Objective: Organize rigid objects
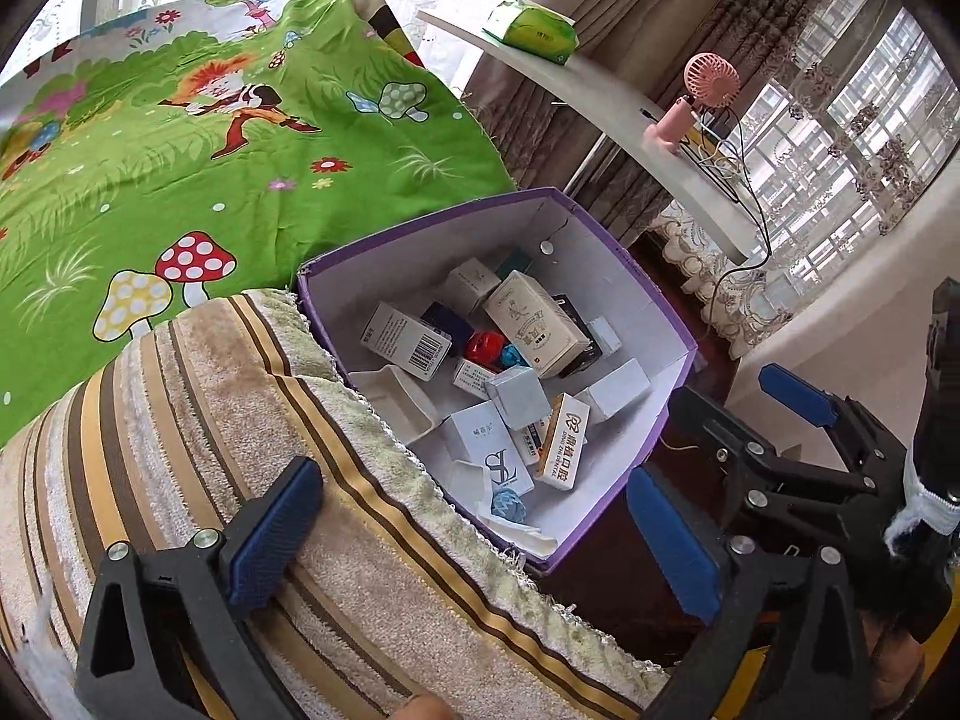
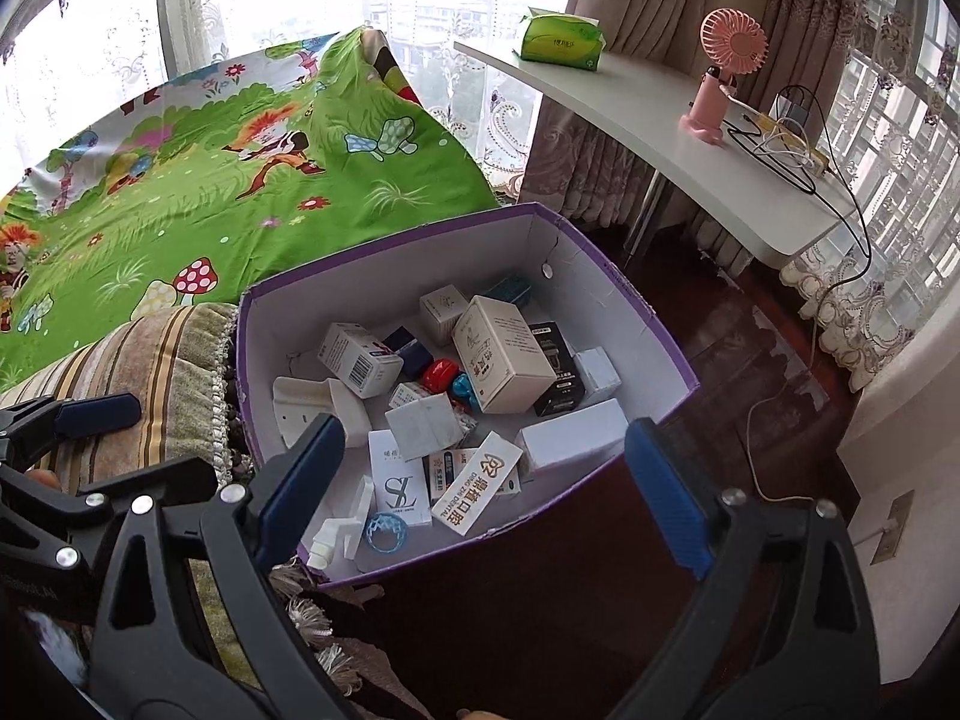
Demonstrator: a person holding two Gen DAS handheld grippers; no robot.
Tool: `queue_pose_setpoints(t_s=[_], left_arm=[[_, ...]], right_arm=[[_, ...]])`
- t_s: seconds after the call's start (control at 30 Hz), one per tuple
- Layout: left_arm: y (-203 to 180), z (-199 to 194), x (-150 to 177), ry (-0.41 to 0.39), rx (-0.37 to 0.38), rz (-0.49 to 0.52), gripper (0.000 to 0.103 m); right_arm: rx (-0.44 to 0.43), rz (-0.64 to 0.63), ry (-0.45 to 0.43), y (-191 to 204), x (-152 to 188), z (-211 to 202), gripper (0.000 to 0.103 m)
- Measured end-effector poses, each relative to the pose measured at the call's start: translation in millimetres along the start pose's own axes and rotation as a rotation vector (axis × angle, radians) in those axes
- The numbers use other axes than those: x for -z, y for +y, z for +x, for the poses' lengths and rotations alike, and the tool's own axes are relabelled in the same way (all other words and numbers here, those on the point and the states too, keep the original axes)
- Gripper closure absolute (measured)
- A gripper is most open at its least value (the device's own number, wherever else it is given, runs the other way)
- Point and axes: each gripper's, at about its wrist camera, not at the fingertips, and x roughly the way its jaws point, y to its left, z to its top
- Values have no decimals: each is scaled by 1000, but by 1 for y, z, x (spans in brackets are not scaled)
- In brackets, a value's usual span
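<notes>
Both grippers are empty, and both have their jaws wide apart. The left gripper (image 1: 474, 546) hangs over the striped towel (image 1: 240, 450), up beside the purple box (image 1: 618, 480). The right gripper (image 2: 480, 480) hangs over the near edge of that same box, so it looks like the closer one to the things inside.

The box sits on the floor, tucked against the towel and the green mushroom blanket (image 1: 210, 150). It is full of small hard things all mixed up. A tall cream box (image 2: 501, 354) lies on top in the middle, and its long side runs away from the grippers toward the far wall of the box. Nearer, a thin orange and white box (image 2: 477, 483) lies slanted, almost right between the right gripper's jaws in its own view. Beside it is a white box with big letters (image 2: 399, 489), and a little blue ring (image 2: 386, 531) lies by the near wall. A small red thing (image 2: 440, 373) sits deep in the middle, wedged between other boxes.

I think the slanted thin box is the easiest pick. It lies just ahead of and below the right jaws. The jaws would need to turn a bit so they close across its narrow side, not along its long side.

The white desk (image 2: 690, 168) with the pink fan (image 2: 720, 78) stands well apart from the box.
</notes>
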Motion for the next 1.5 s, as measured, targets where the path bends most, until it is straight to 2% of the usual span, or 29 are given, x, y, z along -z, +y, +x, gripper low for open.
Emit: queue_pose_setpoints(t_s=[0.13, 1.5], left_arm=[[2, 0, -3, -11, -8, -27, 1], [1, 2, -3, -11, -20, -15, 1]], right_arm=[[2, 2, 5, -1, 1, 1, 7], [-1, 8, 16, -4, 3, 6, 7]])
